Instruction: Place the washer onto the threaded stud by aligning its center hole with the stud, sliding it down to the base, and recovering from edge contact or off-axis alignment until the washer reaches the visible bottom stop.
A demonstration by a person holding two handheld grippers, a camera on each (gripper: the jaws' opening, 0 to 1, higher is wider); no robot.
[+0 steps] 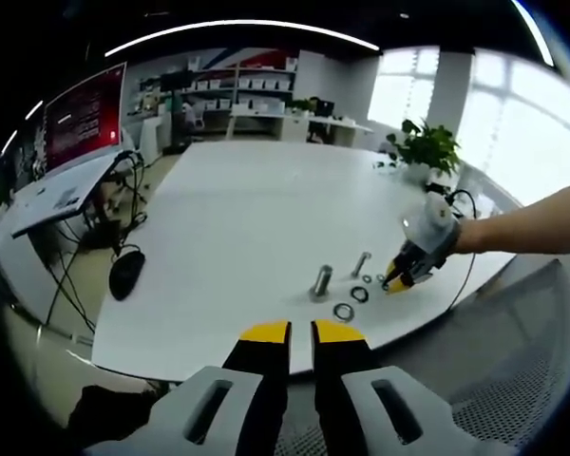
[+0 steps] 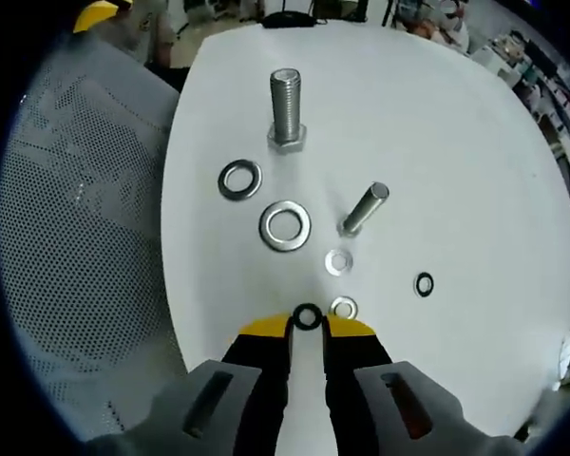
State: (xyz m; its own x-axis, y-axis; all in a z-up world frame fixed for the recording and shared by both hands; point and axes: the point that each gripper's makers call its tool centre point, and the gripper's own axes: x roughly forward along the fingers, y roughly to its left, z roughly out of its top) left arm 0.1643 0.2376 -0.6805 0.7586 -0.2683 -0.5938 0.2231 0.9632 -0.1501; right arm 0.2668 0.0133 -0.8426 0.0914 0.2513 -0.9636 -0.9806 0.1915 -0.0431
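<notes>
Two threaded studs stand on the white table: a thick one on a hex base and a thinner one to its right. Loose washers lie around them: a large bright one, a darker one, two small bright ones and a small black ring. My right gripper is shut on a small dark washer at its tips, low over the table's near edge. In the left gripper view the right gripper sits right of the thick stud. My left gripper is shut on nothing, back from the table.
A grey mesh chair back stands against the table's edge, also. A black mouse lies at the far left edge, and a potted plant stands at the far right. A person's arm reaches in from the right.
</notes>
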